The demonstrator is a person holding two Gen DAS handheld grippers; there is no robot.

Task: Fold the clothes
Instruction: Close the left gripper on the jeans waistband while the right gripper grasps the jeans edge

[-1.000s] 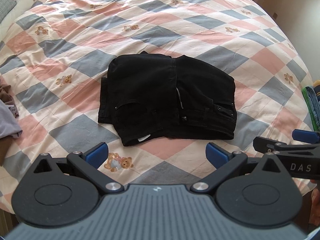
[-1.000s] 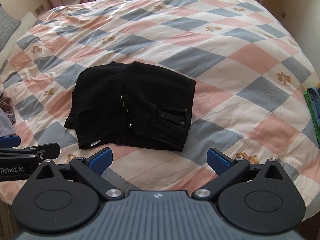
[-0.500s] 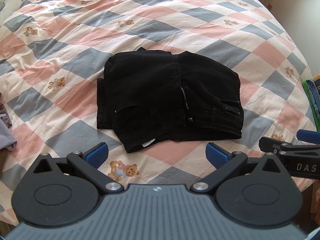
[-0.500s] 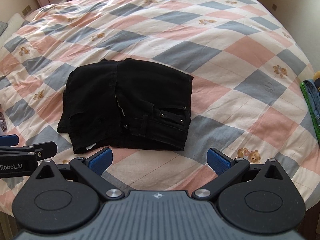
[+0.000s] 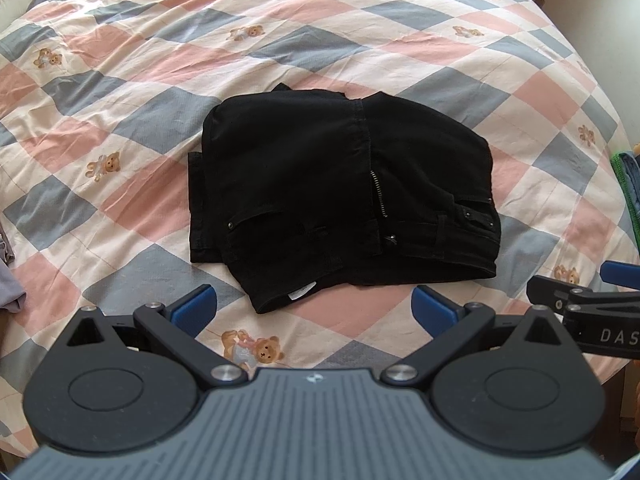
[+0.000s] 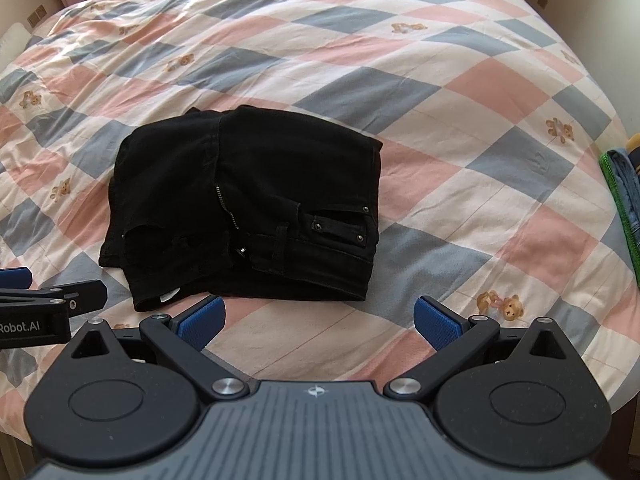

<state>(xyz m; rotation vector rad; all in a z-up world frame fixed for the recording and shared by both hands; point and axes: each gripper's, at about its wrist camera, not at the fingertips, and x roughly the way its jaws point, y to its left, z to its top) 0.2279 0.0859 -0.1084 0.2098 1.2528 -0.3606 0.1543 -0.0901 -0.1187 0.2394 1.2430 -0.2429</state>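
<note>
Both of our views have closed in on the bed (image 5: 500,40) over the last second, so the black trousers (image 5: 340,196) now fill more of each picture, though the garment itself lies just as it did. We see it in the middle of the checked quilt as a compact bundle: doubled over on itself, waistband and zip toward the near right, a pale label peeping out at the near left corner, a narrow strip of a lower layer showing along its left edge. Our left tongs (image 5: 314,308) hover spread wide just short of its near edge, holding nothing; our right tongs (image 6: 319,318) hover equally wide apart and empty, off the near right corner of the bundle. As we judge it, this pair lies folded, if a little loosely, with edges not quite square. That fits a finished fold that only wants tidying or carrying off, and equally a half-done one awaiting another turn; the pictures do not settle which. At the far left edge some grey cloth (image 5: 10,292) lies rumpled, and at the right edge a green-trimmed stack (image 6: 624,200) sits; whether those belong to the job we cannot tell
</note>
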